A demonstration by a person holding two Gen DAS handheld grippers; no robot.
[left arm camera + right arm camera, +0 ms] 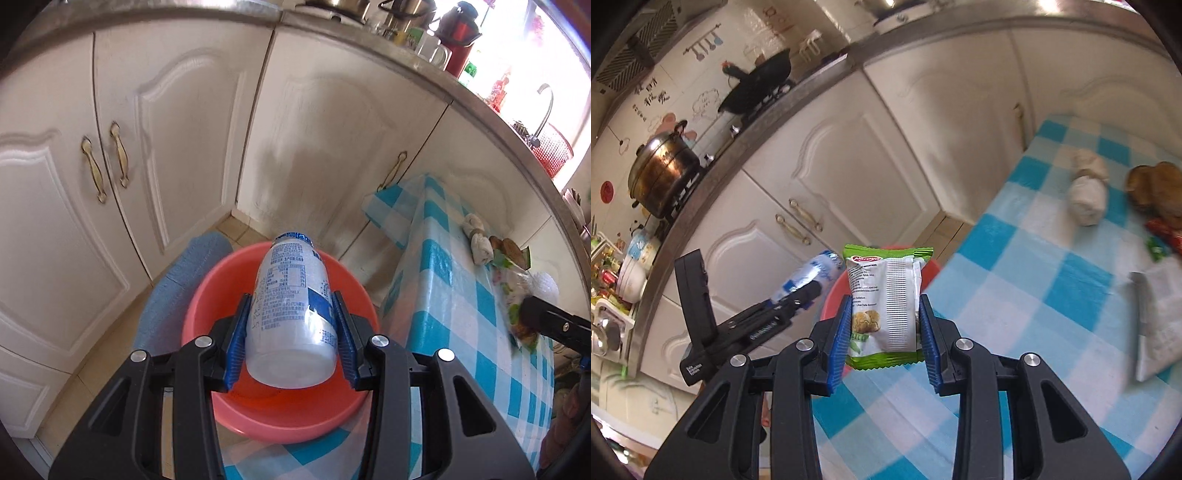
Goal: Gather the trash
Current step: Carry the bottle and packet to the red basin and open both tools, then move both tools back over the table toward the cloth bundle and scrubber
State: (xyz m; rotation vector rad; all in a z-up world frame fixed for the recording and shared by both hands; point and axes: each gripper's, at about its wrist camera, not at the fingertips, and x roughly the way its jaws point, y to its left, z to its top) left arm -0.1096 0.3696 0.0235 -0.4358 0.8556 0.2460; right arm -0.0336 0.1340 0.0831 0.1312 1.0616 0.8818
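Left wrist view: the left gripper (291,334) pinches a bottle (291,314) by its lower body, blue pads pressed on both sides. The bottle hangs directly over a red basin (207,295) at the table (461,295) edge; the basin evidently serves as the trash bin, so this hold looks like the position for a drop. The bottle's long axis runs away from the camera, along the fingers, foil-capped neck pointing forward toward the cabinets (147,147), base nearest the lens. Crumpled tissues (478,240) and other scraps lie on the far side of the table.

Right wrist view: the right gripper (884,332) pinches a wrapper (886,306) by its two long edges, above the table edge and just short of the basin, whose rim shows behind it. The wrapper stands upright in the grip, long axis along the fingers, sealed top edge pointing forward, printed back panel facing the camera. The left gripper and bottle show at left, over the basin. Judgement: both items are carried for disposal
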